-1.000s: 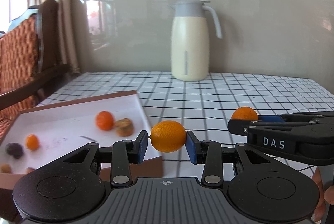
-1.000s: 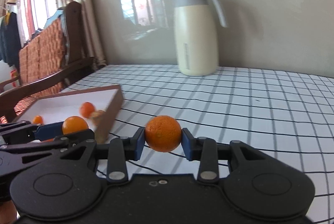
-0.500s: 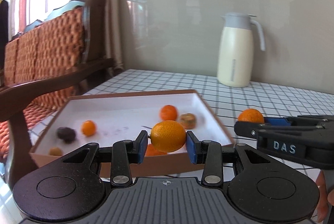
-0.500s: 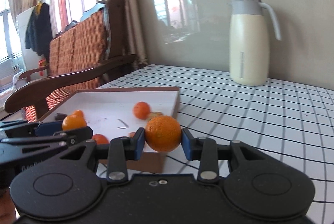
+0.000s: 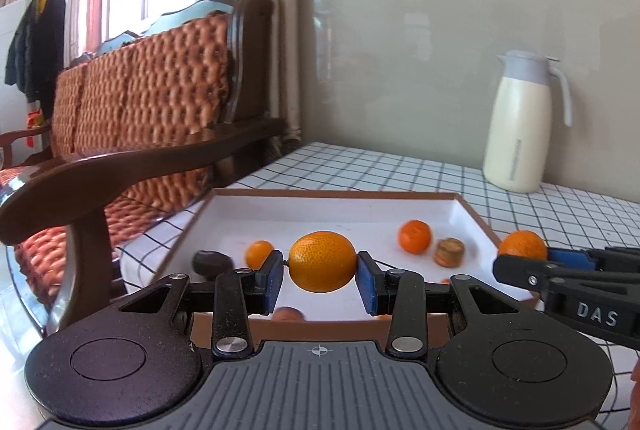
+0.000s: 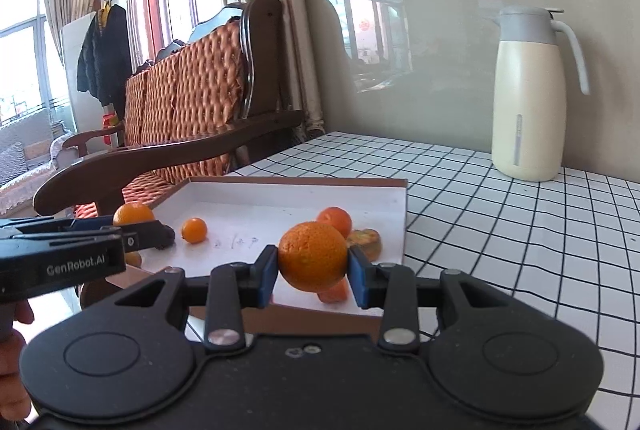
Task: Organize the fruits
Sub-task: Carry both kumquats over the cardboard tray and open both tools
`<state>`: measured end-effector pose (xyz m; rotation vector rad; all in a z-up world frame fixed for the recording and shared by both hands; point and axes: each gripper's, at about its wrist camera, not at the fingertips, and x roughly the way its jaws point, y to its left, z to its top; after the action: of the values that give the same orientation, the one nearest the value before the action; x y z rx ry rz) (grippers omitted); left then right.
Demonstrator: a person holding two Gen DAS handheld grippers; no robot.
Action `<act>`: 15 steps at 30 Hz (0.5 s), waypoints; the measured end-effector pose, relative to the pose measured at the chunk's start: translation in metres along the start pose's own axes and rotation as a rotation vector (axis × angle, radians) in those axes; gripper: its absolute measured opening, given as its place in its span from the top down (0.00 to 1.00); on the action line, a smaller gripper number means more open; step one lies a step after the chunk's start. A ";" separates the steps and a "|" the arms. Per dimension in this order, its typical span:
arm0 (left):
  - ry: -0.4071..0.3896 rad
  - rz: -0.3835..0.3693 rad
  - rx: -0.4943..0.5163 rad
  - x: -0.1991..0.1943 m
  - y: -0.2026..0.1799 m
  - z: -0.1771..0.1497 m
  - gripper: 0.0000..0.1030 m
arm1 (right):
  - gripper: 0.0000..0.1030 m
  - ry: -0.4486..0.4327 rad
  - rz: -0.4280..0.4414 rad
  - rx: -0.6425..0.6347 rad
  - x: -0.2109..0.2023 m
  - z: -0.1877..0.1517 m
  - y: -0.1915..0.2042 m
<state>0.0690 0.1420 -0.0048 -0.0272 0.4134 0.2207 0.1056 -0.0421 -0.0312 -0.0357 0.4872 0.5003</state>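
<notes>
Looking along the left gripper point(image 5: 320, 276), its blue fingers point(image 5: 272, 280) are closed on an orange point(image 5: 322, 261), one pad on each side, with the fruit's long axis lying across, from pad to pad. The white tray point(image 5: 332, 207) with a brown rim sits directly behind and below this orange, near the surface's left edge beside the wooden bench point(image 5: 152, 117). Inside the tray lie a small orange point(image 5: 258, 253), a dark fruit point(image 5: 212, 264), a tangerine point(image 5: 415, 236) and a brownish round piece point(image 5: 450, 252). At the right of this view, the right gripper point(image 5: 516, 264) carries its own orange just over the tray's right rim.

From the right wrist, the right gripper's fingers point(image 6: 266, 276) are closed on a rounder orange point(image 6: 313, 256), which hangs over the tray's near rim point(image 6: 320, 316). The left gripper point(image 6: 132, 228) comes in from the left, its fruit over the tray's left side. A cream jug point(image 6: 528, 97) stands well apart, near the surface's far edge.

I judge both fruits are already above or just at the tray, so the next move is mainly downward and a little forward; the left gripper seems deeper over the tray floor.
</notes>
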 end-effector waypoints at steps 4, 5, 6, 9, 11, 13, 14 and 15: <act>-0.004 0.019 -0.025 0.004 0.013 -0.001 0.61 | 0.72 -0.008 0.010 -0.003 0.004 0.000 0.006; -0.003 0.022 -0.031 0.005 0.016 -0.001 0.62 | 0.72 -0.010 0.012 -0.002 0.006 0.001 0.007; -0.004 0.026 -0.034 0.006 0.018 -0.002 0.62 | 0.72 -0.009 0.014 -0.002 0.008 0.001 0.008; 0.003 0.032 -0.042 0.010 0.023 -0.004 0.61 | 0.72 -0.015 0.015 -0.004 0.011 0.001 0.013; 0.004 0.036 -0.044 0.011 0.026 -0.004 0.61 | 0.72 -0.017 0.018 -0.004 0.013 0.001 0.015; 0.000 0.040 -0.047 0.014 0.028 -0.003 0.61 | 0.72 -0.020 0.018 -0.005 0.015 0.001 0.016; -0.002 0.042 -0.048 0.015 0.030 -0.002 0.61 | 0.72 -0.021 0.017 -0.006 0.016 0.001 0.017; -0.002 0.043 -0.053 0.017 0.032 -0.001 0.61 | 0.72 -0.022 0.016 -0.008 0.017 0.001 0.017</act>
<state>0.0766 0.1766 -0.0123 -0.0706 0.4065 0.2742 0.1111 -0.0187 -0.0371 -0.0337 0.4646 0.5175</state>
